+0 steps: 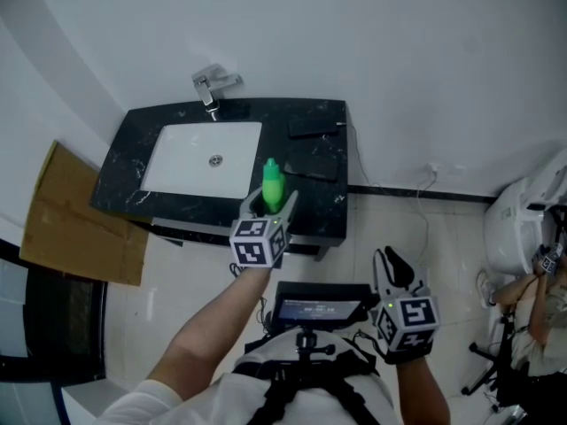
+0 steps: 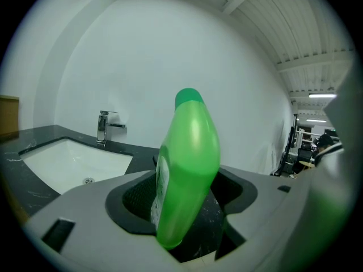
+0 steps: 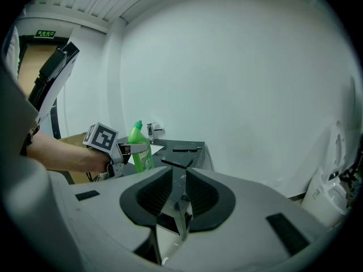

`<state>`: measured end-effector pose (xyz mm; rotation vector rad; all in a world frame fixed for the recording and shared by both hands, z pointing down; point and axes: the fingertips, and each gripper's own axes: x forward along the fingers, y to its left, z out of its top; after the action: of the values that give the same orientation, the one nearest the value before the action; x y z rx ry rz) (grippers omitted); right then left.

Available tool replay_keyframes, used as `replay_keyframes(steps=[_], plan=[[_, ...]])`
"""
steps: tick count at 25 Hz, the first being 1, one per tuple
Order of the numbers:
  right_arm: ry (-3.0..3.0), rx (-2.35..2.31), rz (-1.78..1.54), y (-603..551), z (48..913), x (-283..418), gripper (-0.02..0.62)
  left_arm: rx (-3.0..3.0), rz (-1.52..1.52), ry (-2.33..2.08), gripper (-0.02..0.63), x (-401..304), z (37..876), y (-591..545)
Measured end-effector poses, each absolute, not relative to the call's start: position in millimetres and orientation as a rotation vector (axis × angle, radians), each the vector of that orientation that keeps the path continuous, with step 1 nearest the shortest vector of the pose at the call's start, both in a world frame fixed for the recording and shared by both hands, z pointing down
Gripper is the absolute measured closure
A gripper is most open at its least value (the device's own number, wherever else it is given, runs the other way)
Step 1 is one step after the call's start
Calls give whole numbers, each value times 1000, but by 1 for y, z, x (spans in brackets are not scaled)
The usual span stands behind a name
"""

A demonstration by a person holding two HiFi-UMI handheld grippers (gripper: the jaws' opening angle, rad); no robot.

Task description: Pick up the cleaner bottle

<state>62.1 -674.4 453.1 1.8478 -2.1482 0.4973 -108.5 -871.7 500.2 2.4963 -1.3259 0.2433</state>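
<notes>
The green cleaner bottle is at the front edge of the black countertop, just right of the white basin. My left gripper is shut on it. In the left gripper view the bottle leans between the jaws of the left gripper, its base over the counter's edge. The right gripper view shows the bottle and the left gripper from the side. My right gripper hangs low over the floor, well right of the counter. The right gripper is shut with nothing in it.
A chrome faucet stands behind the basin. Two dark flat objects lie on the counter's right half. Cardboard leans left of the vanity. A white fixture and a person are at the far right. A cable runs along the wall's base.
</notes>
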Motion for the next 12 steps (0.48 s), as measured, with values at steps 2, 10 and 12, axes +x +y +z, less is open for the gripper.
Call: replay_keyframes(steps=[2, 10, 12], plan=[[-2148, 1843, 497, -674, 453, 61, 523, 2497, 247, -1329, 310, -108, 501, -874], [-2123, 1825, 491, -673, 454, 63, 524, 2476, 193, -1358, 316, -106, 508, -892], [-2112, 1824, 488, -672, 453, 65, 524, 2470, 179, -1365, 316, -105, 510, -895]])
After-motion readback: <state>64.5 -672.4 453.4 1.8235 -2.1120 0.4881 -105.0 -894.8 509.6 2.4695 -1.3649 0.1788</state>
